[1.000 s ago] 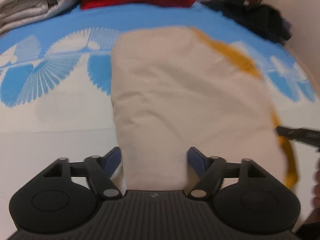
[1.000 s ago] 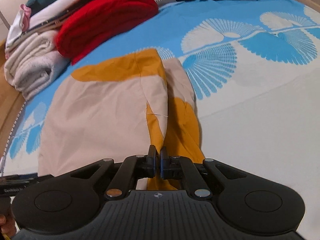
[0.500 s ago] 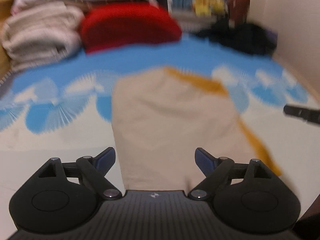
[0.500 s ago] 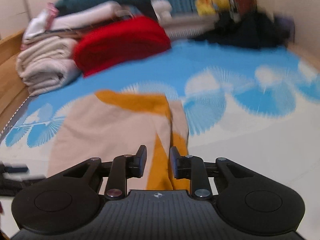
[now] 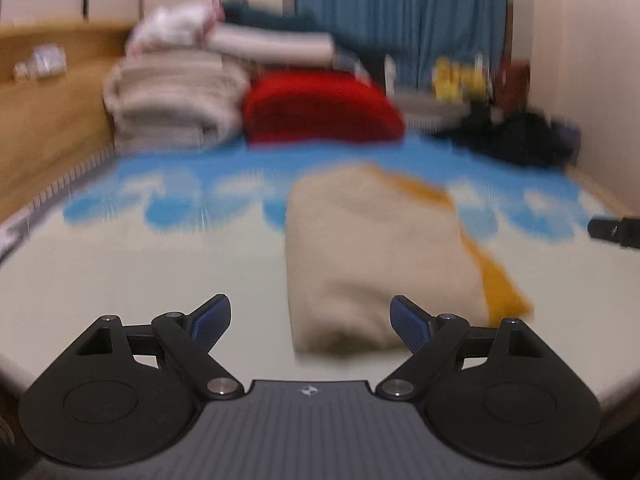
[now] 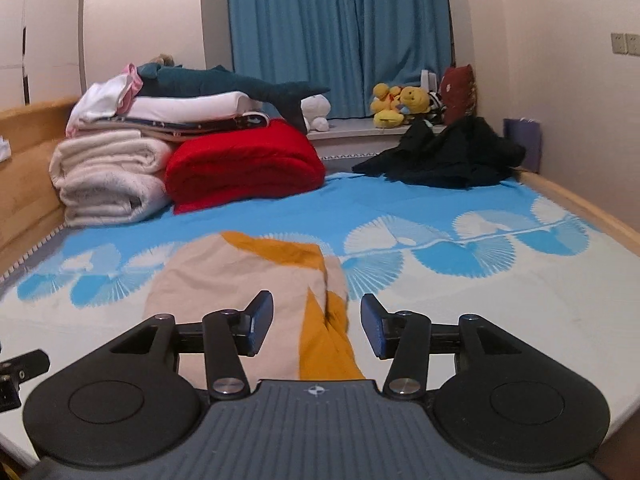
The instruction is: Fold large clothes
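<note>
A folded beige and mustard-yellow garment [image 5: 372, 252] lies on the blue and white bedsheet [image 5: 120, 264]; it also shows in the right wrist view [image 6: 248, 280]. My left gripper [image 5: 310, 320] is open and empty, raised at the garment's near end. My right gripper [image 6: 316, 324] is open and empty, raised above the garment's near yellow edge. The tip of the right gripper shows at the right edge of the left wrist view [image 5: 616, 232].
Folded beige blankets [image 6: 108, 176], a red blanket [image 6: 244, 164] and stacked linens with a plush shark [image 6: 224, 84] sit at the bed's far left. A dark clothes pile [image 6: 444, 156] lies far right. Plush toys [image 6: 400, 104] sit on the windowsill. A wooden bed frame [image 6: 24, 160] runs along the left.
The right gripper has let go of the yellow edge and opened. Both grippers have lifted and drawn back from the garment, so the room beyond now shows.
</note>
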`<state>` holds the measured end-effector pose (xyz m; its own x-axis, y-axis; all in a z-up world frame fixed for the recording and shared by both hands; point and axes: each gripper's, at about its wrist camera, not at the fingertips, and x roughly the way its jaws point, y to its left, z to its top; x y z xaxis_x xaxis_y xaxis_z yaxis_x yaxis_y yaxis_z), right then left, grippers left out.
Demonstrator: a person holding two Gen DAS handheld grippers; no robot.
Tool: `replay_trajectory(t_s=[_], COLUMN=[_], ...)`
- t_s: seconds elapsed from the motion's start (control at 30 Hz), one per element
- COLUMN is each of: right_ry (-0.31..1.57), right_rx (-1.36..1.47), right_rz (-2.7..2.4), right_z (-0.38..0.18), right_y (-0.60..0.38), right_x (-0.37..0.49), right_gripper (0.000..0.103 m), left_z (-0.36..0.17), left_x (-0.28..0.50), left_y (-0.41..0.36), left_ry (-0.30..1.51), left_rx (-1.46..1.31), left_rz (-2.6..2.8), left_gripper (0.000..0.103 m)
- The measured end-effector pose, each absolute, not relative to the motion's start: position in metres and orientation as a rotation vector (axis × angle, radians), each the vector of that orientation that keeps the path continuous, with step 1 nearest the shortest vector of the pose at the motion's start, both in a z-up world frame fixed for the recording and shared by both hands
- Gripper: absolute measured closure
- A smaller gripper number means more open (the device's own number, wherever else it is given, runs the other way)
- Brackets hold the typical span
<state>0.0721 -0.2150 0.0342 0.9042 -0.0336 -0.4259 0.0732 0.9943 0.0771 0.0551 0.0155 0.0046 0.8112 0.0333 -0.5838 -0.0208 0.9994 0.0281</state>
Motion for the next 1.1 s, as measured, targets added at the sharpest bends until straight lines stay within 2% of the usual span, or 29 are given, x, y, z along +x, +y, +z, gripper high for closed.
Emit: replay_trajectory(t_s=[0.1,0.43,1.1], right_ry=[0.482,0.570,0.592], right_rx=[0.076,0.072,0.050], right_rz=[-0.048,-0.055,-0.027], right_z=[0.018,-0.007,-0.018], right_y=[-0.212,-0.212,-0.206], right_x=[0.058,0.070,0.082], right_gripper=[0.052,0.052,0.051], left_z=[-0.001,-0.014,-0.032], left_x=[0.062,0.092,0.101], left_y=[0.019,0.001,-0.022], left_ry=[0.673,0.630,0.637], left_rx=[-0.023,0.012,0.064], left_rz=[0.012,0.004,-0.071], left_gripper=[0.013,0.013,0.013])
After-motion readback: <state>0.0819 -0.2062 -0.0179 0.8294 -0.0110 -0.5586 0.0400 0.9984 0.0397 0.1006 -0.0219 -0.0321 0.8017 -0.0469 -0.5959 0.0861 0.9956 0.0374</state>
